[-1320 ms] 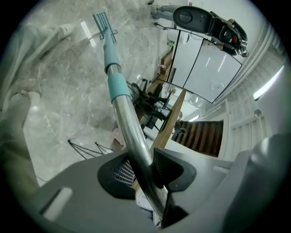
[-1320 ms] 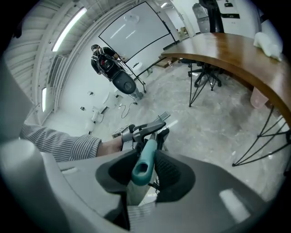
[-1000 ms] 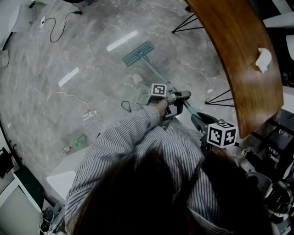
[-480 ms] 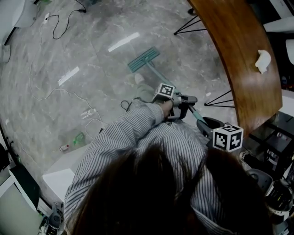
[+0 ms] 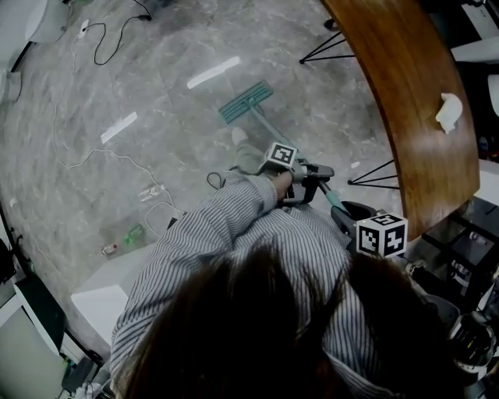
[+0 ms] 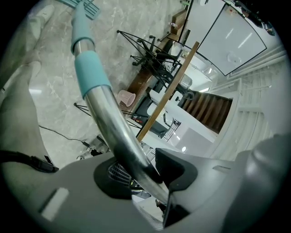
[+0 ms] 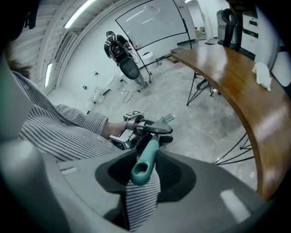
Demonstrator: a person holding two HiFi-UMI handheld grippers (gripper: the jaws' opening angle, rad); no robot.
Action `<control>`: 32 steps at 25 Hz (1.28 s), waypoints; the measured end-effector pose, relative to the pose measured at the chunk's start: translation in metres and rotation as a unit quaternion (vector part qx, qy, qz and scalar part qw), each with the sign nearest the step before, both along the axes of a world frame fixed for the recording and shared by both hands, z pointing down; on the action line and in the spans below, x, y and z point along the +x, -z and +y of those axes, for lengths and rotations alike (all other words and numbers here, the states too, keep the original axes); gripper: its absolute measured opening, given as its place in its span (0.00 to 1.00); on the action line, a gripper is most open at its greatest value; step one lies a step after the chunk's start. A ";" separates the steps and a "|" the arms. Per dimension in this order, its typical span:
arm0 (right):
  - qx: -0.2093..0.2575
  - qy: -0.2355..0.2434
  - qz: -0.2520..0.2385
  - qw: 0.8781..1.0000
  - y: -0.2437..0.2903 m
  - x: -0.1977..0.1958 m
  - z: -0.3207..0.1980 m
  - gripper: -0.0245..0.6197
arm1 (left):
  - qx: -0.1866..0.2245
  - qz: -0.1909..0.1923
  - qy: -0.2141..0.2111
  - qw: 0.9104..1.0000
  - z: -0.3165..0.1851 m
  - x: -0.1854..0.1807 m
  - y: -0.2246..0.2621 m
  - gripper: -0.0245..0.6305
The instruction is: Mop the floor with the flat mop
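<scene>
left tool [image 6: 146,172]: jaws closed on the bare metal part of the handle [image 6: 119,133], which runs up and away between them; in the head view this tool [image 5: 310,174] sits ahead of the striped sleeve [image 5: 209,231], marker cube on top.
right tool [image 7: 143,172]: jaws closed round the teal end of the handle [image 7: 145,160], with striped cloth just under it; in the head view it [image 5: 347,215] is close to the body, nearer than the left tool.
flat mop [image 5: 257,115]: held by both tools, slanting from the person's lap down to the floor.
mop head [image 5: 245,102]: teal, flat on the floor, out in front of the person and well apart from the bench; the left tool's view shows only its edge [image 6: 84,4] at the top.
handle [image 5: 270,129]: metal with a teal sleeve [image 6: 92,73] partway down, beyond the left tool's grip.
floor [image 5: 156,93]: grey marbled stone, with bright strips of reflected light.
shoe [image 5: 239,137]: pale, on the floor just beside the handle.
cables [image 5: 117,160]: thin, trailing loose over the floor to the left.
bench [image 5: 405,101]: curved, brown wood on thin black legs, along the right side.
white cloth [image 5: 448,111]: crumpled, lying on the bench top.
other person [image 7: 120,45]: standing far off near a white board, seen only in the right tool's view.
</scene>
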State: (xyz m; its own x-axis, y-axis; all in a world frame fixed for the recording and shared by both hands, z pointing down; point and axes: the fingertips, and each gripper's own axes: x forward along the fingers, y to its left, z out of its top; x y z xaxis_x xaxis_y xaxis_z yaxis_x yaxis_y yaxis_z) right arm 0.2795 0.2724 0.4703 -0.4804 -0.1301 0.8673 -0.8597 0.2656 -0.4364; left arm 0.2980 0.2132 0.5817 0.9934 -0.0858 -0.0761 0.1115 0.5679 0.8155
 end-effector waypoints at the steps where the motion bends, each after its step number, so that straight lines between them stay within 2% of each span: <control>1: 0.000 0.000 0.003 1.000 -0.001 -0.003 -0.002 0.24 | -0.001 -0.003 0.001 1.000 -0.002 -0.003 -0.001 0.25; 7: 0.022 -0.016 -0.011 1.000 -0.001 -0.007 -0.011 0.24 | 0.033 -0.006 -0.004 0.999 -0.011 -0.007 -0.003 0.29; 14: 0.039 0.015 -0.006 0.999 -0.022 -0.060 -0.089 0.24 | 0.044 -0.027 0.088 0.995 -0.104 -0.066 -0.024 0.28; 17: 0.036 0.033 -0.002 0.999 -0.029 -0.091 -0.126 0.24 | 0.041 -0.039 0.105 0.993 -0.145 -0.097 -0.031 0.27; 20: 0.030 0.057 0.004 0.998 -0.038 -0.132 -0.167 0.25 | 0.034 -0.054 0.101 0.993 -0.188 -0.137 -0.040 0.26; 23: 0.027 0.070 0.001 0.997 -0.050 -0.178 -0.216 0.25 | 0.037 -0.086 0.094 0.991 -0.238 -0.184 -0.058 0.25; 28: 0.030 0.037 -0.016 0.999 -0.068 -0.266 -0.315 0.25 | 0.052 -0.149 0.096 0.983 -0.341 -0.276 -0.088 0.25; 32: 0.035 0.002 -0.023 0.999 -0.075 -0.332 -0.399 0.25 | 0.063 -0.174 0.102 0.977 -0.426 -0.344 -0.097 0.25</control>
